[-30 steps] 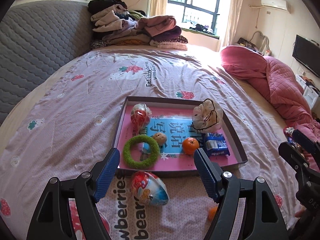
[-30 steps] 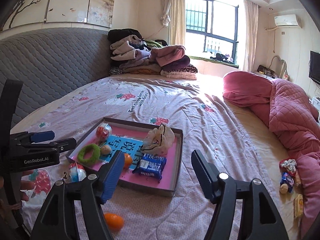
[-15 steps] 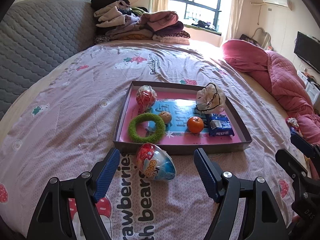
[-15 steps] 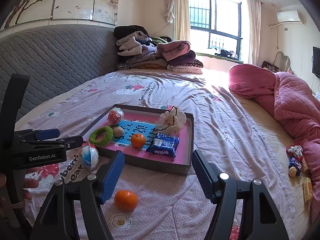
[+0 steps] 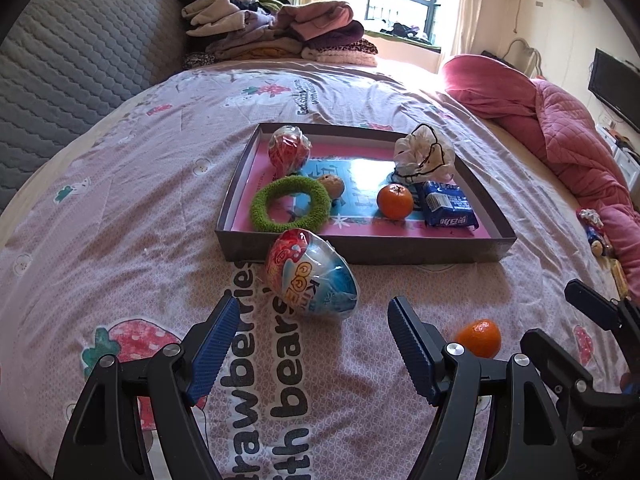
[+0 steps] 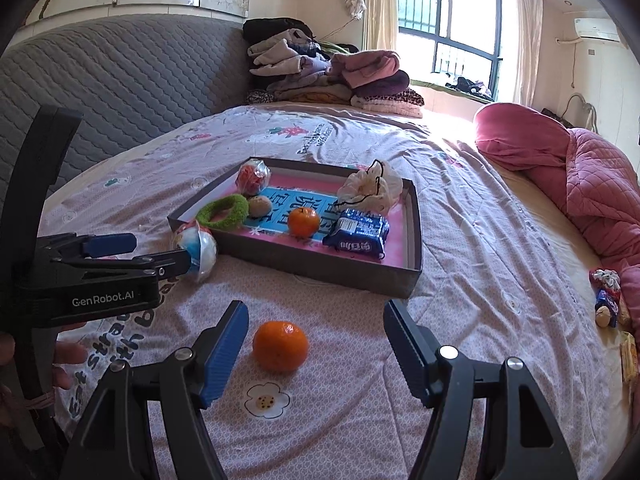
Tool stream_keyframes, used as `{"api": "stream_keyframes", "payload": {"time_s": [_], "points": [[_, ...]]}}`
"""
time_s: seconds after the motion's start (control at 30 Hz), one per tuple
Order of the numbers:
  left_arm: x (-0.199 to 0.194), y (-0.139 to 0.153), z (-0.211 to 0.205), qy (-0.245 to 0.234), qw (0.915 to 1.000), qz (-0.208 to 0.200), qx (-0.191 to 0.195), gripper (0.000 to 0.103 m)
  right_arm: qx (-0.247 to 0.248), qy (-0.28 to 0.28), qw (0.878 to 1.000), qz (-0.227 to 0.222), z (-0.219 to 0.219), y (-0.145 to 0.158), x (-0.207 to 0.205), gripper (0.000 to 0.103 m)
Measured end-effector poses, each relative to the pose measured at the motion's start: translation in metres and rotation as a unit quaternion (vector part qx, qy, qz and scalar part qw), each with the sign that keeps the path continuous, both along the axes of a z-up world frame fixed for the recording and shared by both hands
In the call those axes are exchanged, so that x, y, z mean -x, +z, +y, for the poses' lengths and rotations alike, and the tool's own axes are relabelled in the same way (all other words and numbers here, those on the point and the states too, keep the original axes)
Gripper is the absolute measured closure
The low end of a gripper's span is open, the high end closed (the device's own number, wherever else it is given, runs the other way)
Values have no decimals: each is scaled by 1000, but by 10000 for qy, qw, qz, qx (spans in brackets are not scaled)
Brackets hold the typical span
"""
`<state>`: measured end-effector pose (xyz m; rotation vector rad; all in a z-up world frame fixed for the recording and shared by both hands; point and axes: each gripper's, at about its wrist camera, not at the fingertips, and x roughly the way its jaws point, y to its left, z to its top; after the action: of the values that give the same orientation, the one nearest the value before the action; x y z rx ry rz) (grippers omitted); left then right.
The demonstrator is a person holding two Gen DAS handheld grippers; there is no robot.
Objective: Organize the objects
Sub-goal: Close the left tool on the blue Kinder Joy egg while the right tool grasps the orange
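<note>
A foil-wrapped toy egg (image 5: 312, 276) lies on the bedsheet against the front wall of a shallow grey tray (image 5: 360, 249). My left gripper (image 5: 313, 301) is open, its blue fingertips either side of the egg's near end and not touching it. A loose tangerine (image 6: 281, 346) rests on the sheet between the open fingers of my right gripper (image 6: 315, 307), closer to the left finger (image 6: 226, 344) and clear of both. The tray (image 6: 320, 265) holds a green ring (image 5: 290, 203), a wrapped red ball (image 5: 289, 153), a second tangerine (image 5: 395, 201), a blue packet (image 5: 446, 204) and a white bag (image 5: 424, 157).
Folded clothes (image 5: 276, 36) are stacked at the head of the bed by a grey padded headboard (image 6: 120, 92). A pink quilt (image 6: 592, 184) is heaped along the right side. Small wrapped items (image 6: 608, 300) lie at the right edge. A person's hand (image 6: 60, 360) holds the left gripper.
Both grippers have come down and forward toward the sheet. The egg now sits between the left fingertips and the loose tangerine between the right ones. Nothing has been gripped.
</note>
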<state>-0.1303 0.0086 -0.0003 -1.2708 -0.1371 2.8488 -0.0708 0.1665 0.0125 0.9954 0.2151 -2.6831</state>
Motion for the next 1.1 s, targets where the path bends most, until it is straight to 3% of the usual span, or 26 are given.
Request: {"api": "stream_keyframes", "payload": {"time_s": [0.6, 1.1], "points": [[22, -29, 3, 263, 9996, -76, -44, 25, -252, -120, 9990, -363, -11, -36, 11, 34], [45, -38, -7, 681, 9976, -91, -29, 25, 0, -178, 9979, -628, -21, -56, 29, 37]]}}
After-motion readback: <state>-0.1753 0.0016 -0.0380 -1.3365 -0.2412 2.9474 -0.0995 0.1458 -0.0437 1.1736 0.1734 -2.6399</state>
